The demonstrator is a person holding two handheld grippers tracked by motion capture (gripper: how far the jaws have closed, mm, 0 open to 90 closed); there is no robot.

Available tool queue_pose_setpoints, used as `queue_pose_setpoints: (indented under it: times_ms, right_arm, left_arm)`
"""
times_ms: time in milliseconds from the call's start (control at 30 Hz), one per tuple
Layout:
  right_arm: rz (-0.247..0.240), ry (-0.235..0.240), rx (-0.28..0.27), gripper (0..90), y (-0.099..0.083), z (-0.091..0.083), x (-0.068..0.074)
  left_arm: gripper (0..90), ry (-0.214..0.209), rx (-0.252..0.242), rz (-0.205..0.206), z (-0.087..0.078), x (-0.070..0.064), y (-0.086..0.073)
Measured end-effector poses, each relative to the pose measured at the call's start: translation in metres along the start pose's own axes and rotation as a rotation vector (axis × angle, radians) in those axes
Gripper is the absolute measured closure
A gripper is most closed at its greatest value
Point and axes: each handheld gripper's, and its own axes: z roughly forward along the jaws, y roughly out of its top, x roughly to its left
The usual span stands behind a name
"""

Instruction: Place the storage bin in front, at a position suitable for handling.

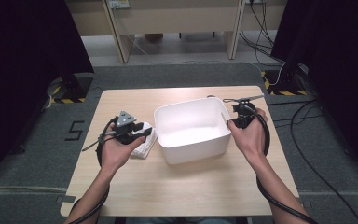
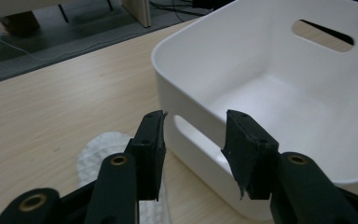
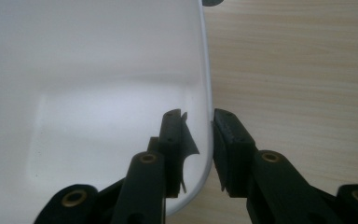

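A white plastic tub (image 1: 196, 150) with handle slots stands in the middle of the wooden table (image 1: 191, 186), with nothing inside it. My right gripper (image 1: 233, 122) straddles the tub's right wall. In the right gripper view, one jaw of that gripper (image 3: 198, 116) is inside the tub (image 3: 98, 70) and the other outside, closed onto the rim. My left gripper (image 1: 147, 132) hovers open just left of the tub, over a folded white cloth (image 1: 144, 148). In the left gripper view, the open gripper (image 2: 195, 122) faces the tub's near wall (image 2: 200, 93), with the cloth (image 2: 100, 149) beneath it.
Bare table shows in front of the tub and behind it. Beyond the table's far edge are grey floor, wooden desk legs (image 1: 121, 42) and loose cables (image 1: 303, 112). Dark curtains hang at both sides.
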Motion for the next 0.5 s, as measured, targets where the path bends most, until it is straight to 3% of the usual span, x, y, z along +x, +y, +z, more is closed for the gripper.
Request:
queue_pose_setpoints:
  times_ms: [67, 133, 267, 500]
  right_arm:
    - [-0.007, 0.017, -0.003, 80.5, -0.001, 0.000, -0.004]
    - [0.000, 0.029, 0.002, 84.8, -0.004, -0.001, -0.008]
    - [-0.013, 0.046, -0.004, 85.5, -0.010, -0.003, -0.010]
    - [-0.017, 0.057, -0.002, 83.6, -0.021, -0.011, -0.004]
  left_arm:
    - [58.3, -0.054, 0.005, -0.008, 0.004, -0.008, 0.000]
    - [58.9, -0.070, 0.013, -0.011, 0.009, -0.011, 0.001]
    - [64.8, -0.054, 0.065, 0.029, 0.020, -0.012, 0.003]
    - [74.1, -0.014, 0.098, 0.090, 0.031, -0.002, 0.016]
